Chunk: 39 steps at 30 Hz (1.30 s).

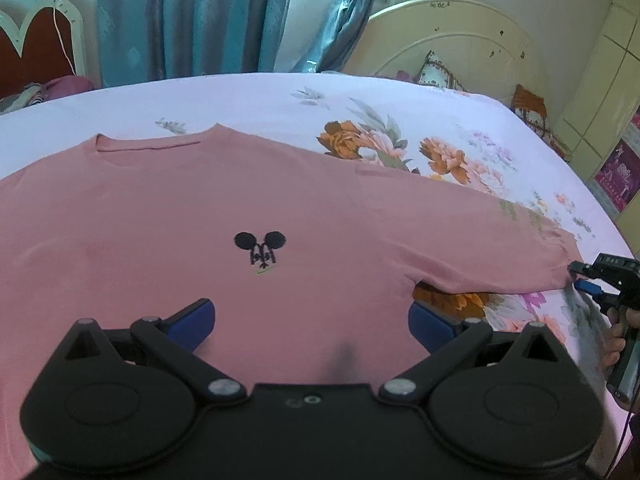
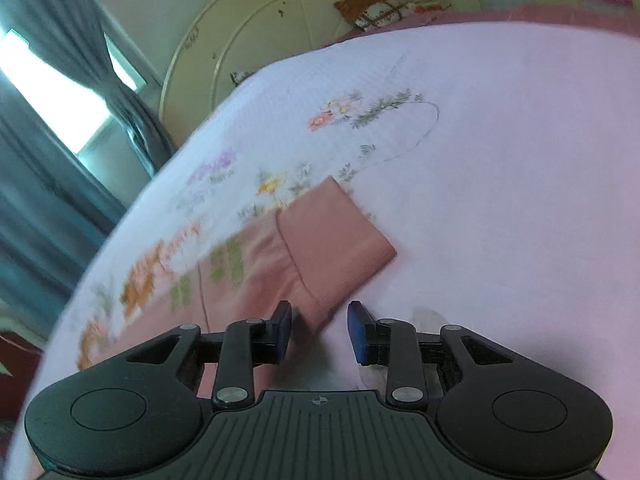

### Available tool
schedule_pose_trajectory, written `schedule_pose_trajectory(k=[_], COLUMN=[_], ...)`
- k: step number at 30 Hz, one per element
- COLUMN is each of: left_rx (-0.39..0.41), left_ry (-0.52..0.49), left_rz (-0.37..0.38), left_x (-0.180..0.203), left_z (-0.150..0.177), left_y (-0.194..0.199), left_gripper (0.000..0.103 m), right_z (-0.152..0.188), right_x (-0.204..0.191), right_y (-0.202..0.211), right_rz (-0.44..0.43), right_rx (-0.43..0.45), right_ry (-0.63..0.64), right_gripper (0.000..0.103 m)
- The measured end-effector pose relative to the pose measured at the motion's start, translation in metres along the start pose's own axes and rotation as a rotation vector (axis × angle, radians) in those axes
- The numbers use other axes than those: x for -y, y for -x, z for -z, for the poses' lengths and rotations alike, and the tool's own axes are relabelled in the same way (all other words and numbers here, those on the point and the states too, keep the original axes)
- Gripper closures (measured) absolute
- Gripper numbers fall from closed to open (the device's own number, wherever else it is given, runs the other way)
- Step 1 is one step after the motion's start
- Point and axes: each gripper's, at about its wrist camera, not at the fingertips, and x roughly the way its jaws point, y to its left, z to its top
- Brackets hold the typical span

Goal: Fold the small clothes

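Observation:
A pink long-sleeved shirt (image 1: 200,208) lies flat, front up, on the flowered bed sheet (image 1: 240,100), with a small black mouse-ear logo (image 1: 260,248) on its chest. My left gripper (image 1: 312,324) hovers open and wide over the shirt's lower body, nothing between its blue pads. The right sleeve (image 1: 460,232) stretches out to the right. My right gripper (image 1: 580,278) sits at the end of that sleeve. In the right wrist view the ribbed cuff (image 2: 336,236) reaches in between the narrowed fingers of the right gripper (image 2: 320,328), and a gap shows beside the right pad.
A cream headboard (image 1: 452,36) with patterned pillows (image 1: 436,72) stands at the far right end of the bed. Teal curtains (image 1: 180,20) hang behind the bed, and a wardrobe (image 1: 612,80) is at the right. A person's hand (image 1: 614,344) holds the right gripper's handle.

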Motion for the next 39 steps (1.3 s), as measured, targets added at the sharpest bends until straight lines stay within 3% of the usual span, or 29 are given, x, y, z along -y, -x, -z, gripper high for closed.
schedule_pose_trajectory(k=[2, 3, 4, 7, 9, 10, 12, 13, 18, 24, 27, 31, 34, 39], left_rx=[-0.007, -0.012, -0.013, -0.003, -0.007, -0.008, -0.006, -0.003, 0.017, 0.019, 0.054, 0.083, 0.107, 0.168], left_ry=[0.005, 0.009, 0.014, 0.012, 0.018, 0.024, 0.032, 0.031, 0.036, 0.087, 0.116, 0.145, 0.189, 0.244], left_rz=[-0.01, -0.012, -0.014, -0.033, -0.047, -0.054, -0.064, -0.073, -0.155, -0.172, -0.191, -0.15, -0.122, -0.094], left_x=[0.001, 0.0, 0.0, -0.002, -0.007, -0.01, -0.018, -0.021, -0.047, -0.094, -0.124, -0.167, -0.204, -0.25], left_z=[-0.002, -0.003, -0.004, -0.005, -0.005, -0.004, -0.004, -0.004, 0.002, 0.014, 0.02, 0.026, 0.025, 0.02], left_y=[-0.006, -0.008, -0.01, -0.008, -0.007, -0.006, -0.002, 0.001, 0.017, 0.027, 0.034, 0.043, 0.052, 0.072], left_gripper=[0.0, 0.0, 0.0, 0.0, 0.0, 0.0, 0.0, 0.0, 0.0, 0.001, 0.002, 0.003, 0.009, 0.01], right_z=[-0.005, -0.007, -0.011, -0.019, -0.022, -0.024, -0.026, -0.026, -0.017, 0.001, 0.025, 0.082, 0.142, 0.266], right_x=[0.0, -0.005, -0.012, -0.047, -0.049, -0.043, -0.022, -0.016, -0.041, -0.091, -0.141, -0.22, -0.284, -0.371], right_y=[-0.004, -0.007, -0.004, 0.026, 0.033, 0.022, -0.017, -0.018, -0.008, -0.01, -0.004, 0.011, 0.01, -0.007], right_rz=[-0.013, 0.0, -0.007, -0.078, -0.092, -0.031, 0.11, 0.081, 0.086, 0.005, -0.074, -0.193, -0.29, -0.435], right_rx=[0.001, -0.009, 0.0, 0.141, 0.204, 0.177, -0.005, 0.006, 0.026, 0.044, 0.052, 0.04, -0.016, -0.17], right_ry=[0.01, 0.042, 0.081, 0.291, 0.324, 0.315, 0.247, 0.212, 0.286, 0.372, 0.468, 0.598, 0.687, 0.838], right_gripper=[0.074, 0.097, 0.096, 0.096, 0.096, 0.096, 0.096, 0.096, 0.096, 0.096, 0.096, 0.096, 0.096, 0.096])
